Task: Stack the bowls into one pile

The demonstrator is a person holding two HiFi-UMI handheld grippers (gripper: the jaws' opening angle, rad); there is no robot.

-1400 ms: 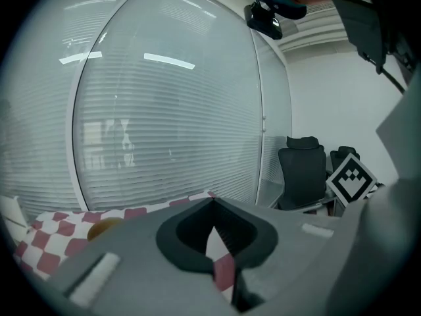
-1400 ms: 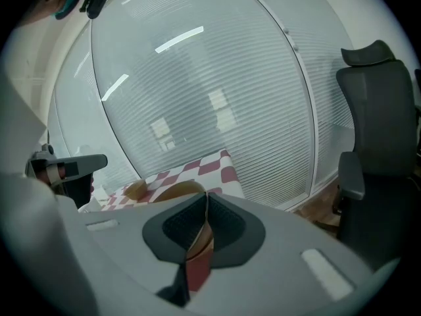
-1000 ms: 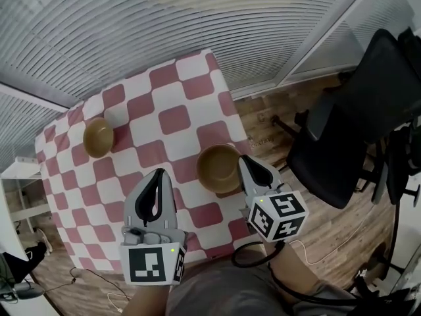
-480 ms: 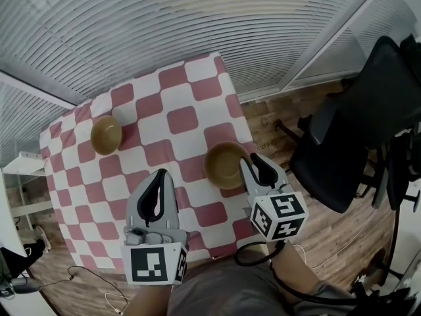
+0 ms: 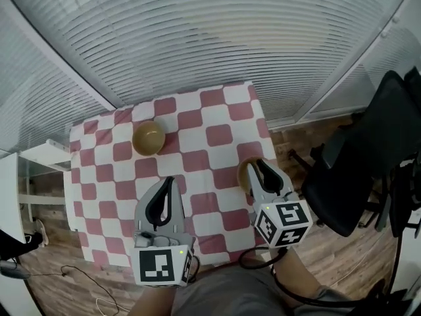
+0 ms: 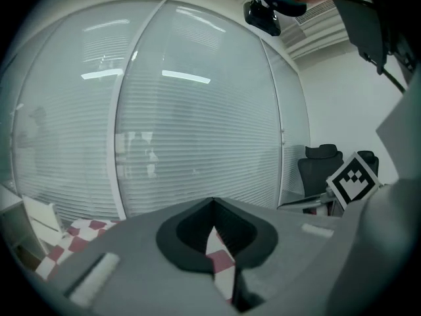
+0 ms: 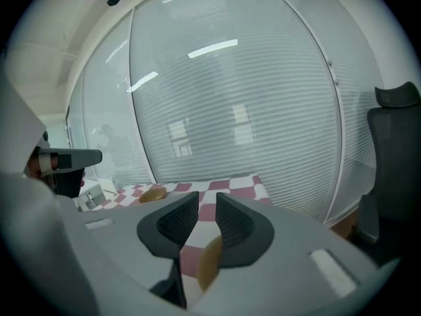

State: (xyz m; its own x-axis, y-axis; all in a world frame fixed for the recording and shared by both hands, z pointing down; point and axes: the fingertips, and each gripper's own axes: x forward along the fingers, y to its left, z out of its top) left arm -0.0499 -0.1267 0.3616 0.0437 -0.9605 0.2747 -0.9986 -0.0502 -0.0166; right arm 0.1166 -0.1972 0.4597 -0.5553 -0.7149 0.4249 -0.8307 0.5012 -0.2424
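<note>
Two tan bowls sit apart on the red-and-white checked tablecloth (image 5: 197, 160). The small far bowl (image 5: 148, 137) (image 7: 153, 193) is at the back left. The near bowl (image 5: 246, 174) (image 7: 209, 263) is at the right edge, half hidden behind my right gripper (image 5: 258, 166) (image 7: 206, 203). Its jaws have just swung wide and come in a little. They stand open above that bowl, whose rim shows through the gap, untouched. My left gripper (image 5: 168, 182) (image 6: 212, 206) hovers over the cloth's front with its tips together, holding nothing.
A black office chair (image 5: 368, 157) (image 7: 395, 157) stands on the wooden floor right of the table. Slatted blinds (image 5: 210, 38) fill the wall behind. A white shelf (image 5: 46, 153) is at the left, and a cable (image 5: 85, 275) lies on the floor.
Both grippers have lifted back from the table, which now looks smaller and farther away. The right gripper's jaws, earlier at the near bowl's rim, now stand apart above it.
</note>
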